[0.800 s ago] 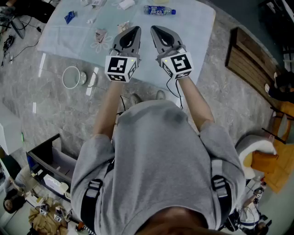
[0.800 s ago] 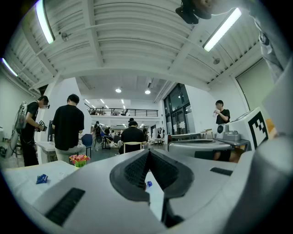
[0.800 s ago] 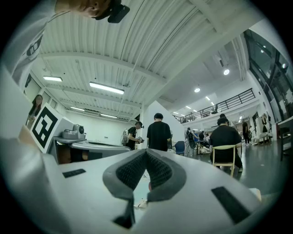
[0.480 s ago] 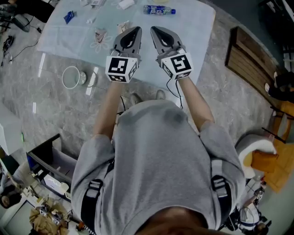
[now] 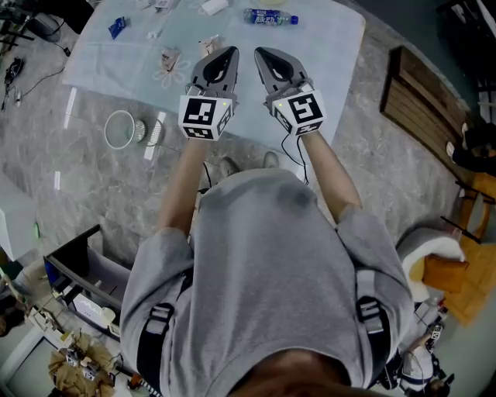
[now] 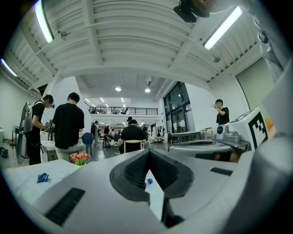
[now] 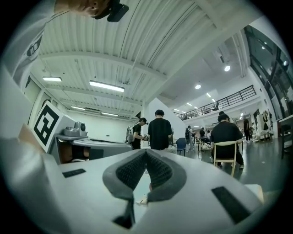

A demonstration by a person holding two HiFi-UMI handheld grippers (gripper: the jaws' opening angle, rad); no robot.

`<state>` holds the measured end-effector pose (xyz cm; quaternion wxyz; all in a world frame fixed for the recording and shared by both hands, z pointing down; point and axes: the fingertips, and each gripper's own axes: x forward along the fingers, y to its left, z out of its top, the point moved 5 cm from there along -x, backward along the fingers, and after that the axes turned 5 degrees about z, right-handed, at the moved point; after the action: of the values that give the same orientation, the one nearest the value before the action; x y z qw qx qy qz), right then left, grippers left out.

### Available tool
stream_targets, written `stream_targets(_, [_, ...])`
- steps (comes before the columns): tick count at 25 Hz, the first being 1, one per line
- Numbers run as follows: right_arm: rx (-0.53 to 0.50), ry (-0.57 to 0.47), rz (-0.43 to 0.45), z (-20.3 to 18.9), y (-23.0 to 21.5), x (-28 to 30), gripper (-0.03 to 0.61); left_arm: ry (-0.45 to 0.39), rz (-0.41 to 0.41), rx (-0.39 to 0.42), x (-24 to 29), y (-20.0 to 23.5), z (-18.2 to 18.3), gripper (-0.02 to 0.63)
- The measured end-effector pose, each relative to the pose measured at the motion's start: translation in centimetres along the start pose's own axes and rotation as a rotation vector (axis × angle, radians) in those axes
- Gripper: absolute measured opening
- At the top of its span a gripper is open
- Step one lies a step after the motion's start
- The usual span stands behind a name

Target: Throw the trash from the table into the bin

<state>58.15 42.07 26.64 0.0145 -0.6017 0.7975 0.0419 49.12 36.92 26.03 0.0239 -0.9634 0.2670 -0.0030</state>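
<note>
Holds the left tool (image 5: 232,51) and the right tool (image 5: 259,51) level and side by side above the near edge of the counter (image 5: 333,54), tips aimed out across it. Shows both shut tight in the gripper views, pad against pad, with nothing caught between. Reads as a neutral ready pose, with no trash picked up yet and the task apparently at its very start.

Leaves the trash spread over the counter:
- a plastic bottle (image 5: 270,16) lying on its side near the far edge
- a blue wrapper (image 5: 117,28) off to the far left
- a crumpled scrap (image 5: 170,58) just left of the left tool
- a white piece (image 5: 213,7) at the top edge, too cropped to name

Places what looks like the bin (image 5: 108,130), a white round rim, on the floor to the left of the counter and well apart from the trash. Hence likely a carry leftward and down for every piece.

Calls for opening one tool before any grasp. Favours the crumpled scrap as a first target, being nearest the left tool and on the bin's side.
</note>
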Motion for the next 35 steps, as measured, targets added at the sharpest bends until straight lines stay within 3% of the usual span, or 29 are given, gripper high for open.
stream_targets(20, [0.031, 0.061, -0.154, -1.9, 5.3, 1.9, 0.006, 0.038, -0.113, -0.057, -3.8, 4.7, -2.9, 0.005])
stream_targets(28, [0.040, 0.095, -0.191, -3.0, 4.3, 2.1, 0.006, 0.062, -0.157, -0.068, -2.2, 5.0, -3.8, 0.005])
stream_targets(35, [0.067, 0.128, -0.189, -5.6, 0.1, 4.0, 0.006, 0.105, -0.158, -0.081, 2.2, 6.0, -5.7, 0.005])
